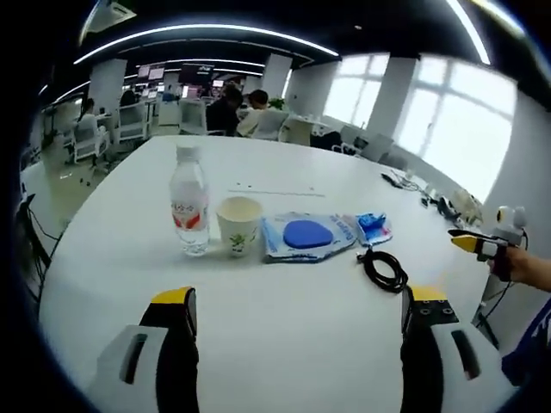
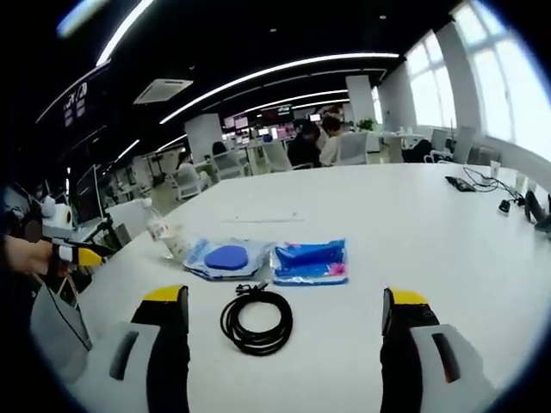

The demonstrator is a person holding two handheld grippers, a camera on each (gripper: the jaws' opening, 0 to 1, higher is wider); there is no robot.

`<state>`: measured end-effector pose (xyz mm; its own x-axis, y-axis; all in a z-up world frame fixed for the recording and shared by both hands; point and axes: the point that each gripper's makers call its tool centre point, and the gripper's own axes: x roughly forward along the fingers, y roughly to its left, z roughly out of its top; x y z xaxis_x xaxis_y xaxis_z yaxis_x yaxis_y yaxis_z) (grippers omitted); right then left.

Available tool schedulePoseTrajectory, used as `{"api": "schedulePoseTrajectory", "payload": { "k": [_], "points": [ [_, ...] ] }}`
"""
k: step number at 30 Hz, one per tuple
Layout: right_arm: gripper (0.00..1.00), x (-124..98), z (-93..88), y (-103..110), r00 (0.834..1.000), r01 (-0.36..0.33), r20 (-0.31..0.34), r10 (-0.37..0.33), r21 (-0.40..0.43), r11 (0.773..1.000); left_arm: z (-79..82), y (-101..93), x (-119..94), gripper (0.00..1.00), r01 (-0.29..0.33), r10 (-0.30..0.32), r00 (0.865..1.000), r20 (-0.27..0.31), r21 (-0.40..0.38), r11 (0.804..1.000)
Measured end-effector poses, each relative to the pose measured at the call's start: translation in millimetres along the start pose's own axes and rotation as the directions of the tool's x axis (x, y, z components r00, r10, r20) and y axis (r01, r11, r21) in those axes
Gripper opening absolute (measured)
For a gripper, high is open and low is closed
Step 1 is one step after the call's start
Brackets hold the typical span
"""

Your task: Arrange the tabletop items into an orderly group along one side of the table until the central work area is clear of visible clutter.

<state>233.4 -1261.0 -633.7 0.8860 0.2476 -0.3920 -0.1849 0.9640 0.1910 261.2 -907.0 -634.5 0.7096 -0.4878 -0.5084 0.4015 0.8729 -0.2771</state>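
Open-plan office, desks (image 1: pixel 129 120), monitors (image 2: pixel 280 113), office chairs (image 2: pixel 349 148)

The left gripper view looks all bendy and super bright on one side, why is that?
In the left gripper view the fisheye lens curves the table edge, and the windows at upper right glare white, washing out detail there. In the right gripper view the ceiling light strips bend into arcs, and the water bottle near the left rim looks blurred and squashed.
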Motion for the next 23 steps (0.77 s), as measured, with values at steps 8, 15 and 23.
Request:
{"api": "schedulePoseTrajectory", "payload": {
  "k": [8,15,23],
  "points": [
    [0.92,-17,-8.5,6,1.000,0.030,0.001,-0.030,0.005,1.000,-7.6,12.6,-24,0.96,-0.004,0.004,1.000,-0.005,0.028,1.000],
    [0.93,-29,-10.8,17,0.999,0.039,0.006,-0.039,0.004,0.999,-9.7,19.9,-40,0.96,0.004,-0.005,1.000,0.011,0.015,1.000],
    [0.93,-35,-10.9,22,0.998,0.061,0.019,-0.061,0.010,0.998,-14.7,30.1,-52,0.96,0.009,-0.009,1.000,0.008,0.005,1.000]
  ]
}}
